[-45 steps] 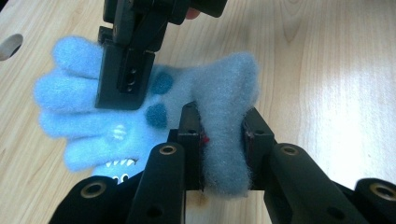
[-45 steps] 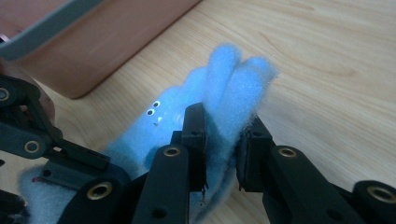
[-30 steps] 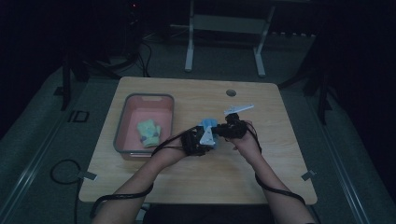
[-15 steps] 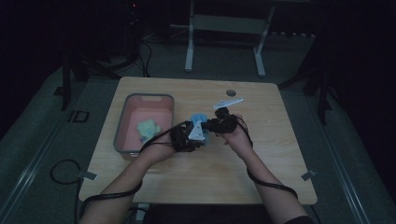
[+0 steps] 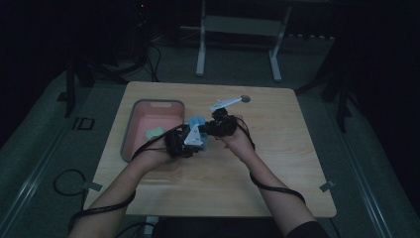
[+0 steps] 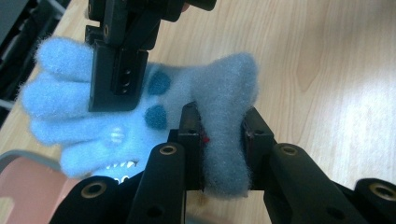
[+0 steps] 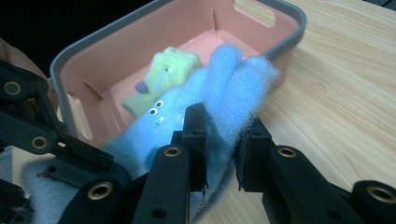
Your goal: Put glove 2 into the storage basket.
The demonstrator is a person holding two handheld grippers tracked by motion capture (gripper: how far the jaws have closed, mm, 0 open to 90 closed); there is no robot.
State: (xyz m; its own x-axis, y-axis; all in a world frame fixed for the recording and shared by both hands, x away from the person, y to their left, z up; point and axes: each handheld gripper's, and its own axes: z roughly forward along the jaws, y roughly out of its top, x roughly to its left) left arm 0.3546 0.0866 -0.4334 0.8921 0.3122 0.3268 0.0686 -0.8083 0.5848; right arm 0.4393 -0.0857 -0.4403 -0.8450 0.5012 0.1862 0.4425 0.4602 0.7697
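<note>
Pale wood, lit from overhead, makes up the table [image 5: 277,163] where I work; around it the room is dark, with grey floor, loose cables and a metal stand's legs [image 5: 237,47] beyond the far edge. I hold a fuzzy blue glove [image 6: 140,116] just above the tabletop, right beside the pink bin [image 5: 130,130] that sits on the table's left half. My left gripper [image 6: 223,140] pinches the glove's cuff end, the jaws pressed into the fleece on both sides. My right gripper [image 7: 223,140] clamps the glove's finger end, blue pile bulging up between its jaws. Both tools meet close together at the bin's right wall, the glove stretched between them. Inside the bin lies a green glove [image 7: 163,79], flat on the pink floor. Near the table's far edge, beyond my right hand [image 5: 237,141], a small dark round mark [image 5: 245,98] shows on the wood.
</note>
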